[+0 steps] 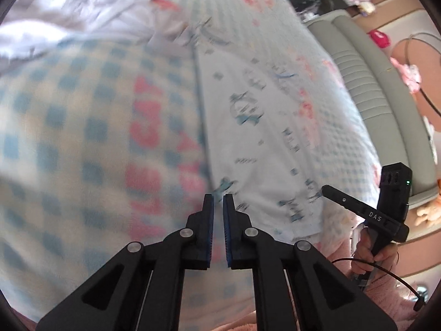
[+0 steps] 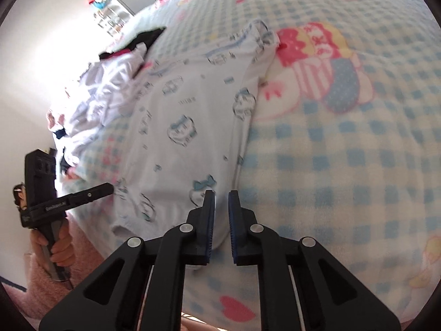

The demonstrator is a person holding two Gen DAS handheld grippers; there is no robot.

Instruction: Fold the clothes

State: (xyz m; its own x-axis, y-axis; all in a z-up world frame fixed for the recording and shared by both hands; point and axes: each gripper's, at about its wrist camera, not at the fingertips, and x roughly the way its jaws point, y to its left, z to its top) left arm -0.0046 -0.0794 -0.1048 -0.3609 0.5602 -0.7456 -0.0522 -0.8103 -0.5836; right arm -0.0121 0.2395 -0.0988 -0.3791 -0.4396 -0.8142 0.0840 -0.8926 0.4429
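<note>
Where it lies flat on the checked blanket (image 2: 344, 165) of the bed, the white top (image 2: 193, 115) with blue cartoon prints runs lengthwise away from both tongs, probably collar end farthest. Left tongs (image 1: 218, 197) and right tongs (image 2: 221, 193) stand slightly parted, gripping nothing.

Checked blanket (image 2: 344, 165), grey cushioned bench (image 1: 366, 91)

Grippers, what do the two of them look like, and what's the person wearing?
Both the left gripper and right gripper are black linkage frames with silver pivot pins and ribbed blue pads. White lettering marks their bodies, and a thin black cable trails from the right one. Sleeves look fuzzy pink.
</note>
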